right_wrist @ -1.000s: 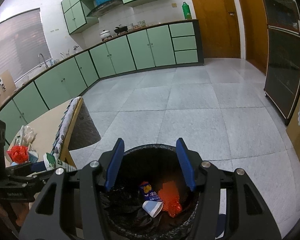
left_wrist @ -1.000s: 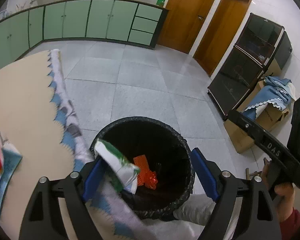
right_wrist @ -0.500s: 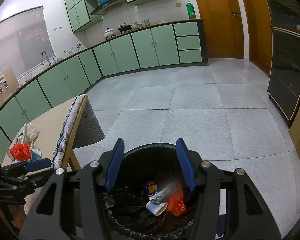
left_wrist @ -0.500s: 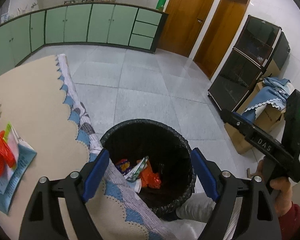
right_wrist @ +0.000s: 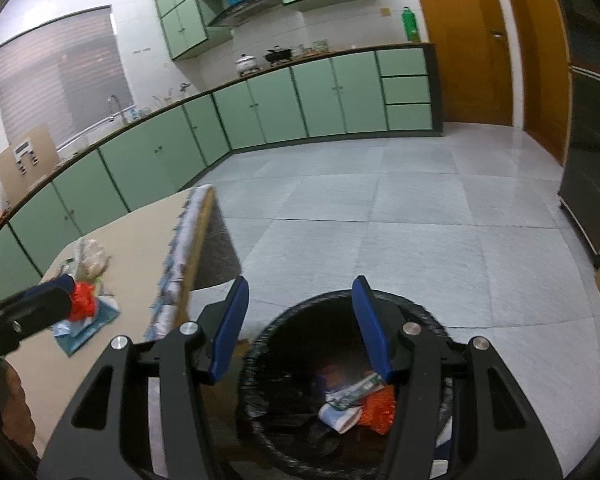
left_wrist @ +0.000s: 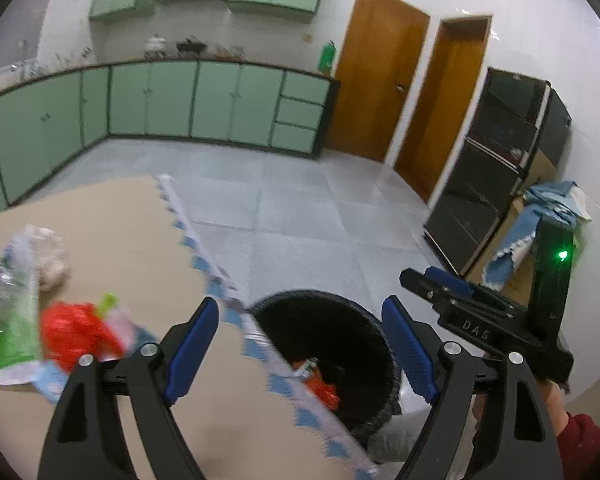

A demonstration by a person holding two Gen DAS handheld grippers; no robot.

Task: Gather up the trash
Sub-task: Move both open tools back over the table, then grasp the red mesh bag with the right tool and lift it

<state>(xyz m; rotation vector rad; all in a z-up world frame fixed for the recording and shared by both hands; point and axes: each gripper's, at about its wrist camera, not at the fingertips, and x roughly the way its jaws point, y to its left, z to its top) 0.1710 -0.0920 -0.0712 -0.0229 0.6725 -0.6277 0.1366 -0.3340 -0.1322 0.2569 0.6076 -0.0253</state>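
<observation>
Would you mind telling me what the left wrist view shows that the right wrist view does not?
Only the left wrist view shows the green-and-white wrapper on the table and the right gripper from outside, jaws apart. Only the right wrist view shows the paper cup in the bin, the window blind and the faucet. Both show the black bin, the red wrapper and the tablecloth edge.

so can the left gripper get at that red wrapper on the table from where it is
Probably yes: the left gripper is open and empty, and the red wrapper lies on top of the litter pile on the table, with nothing between them.
</observation>
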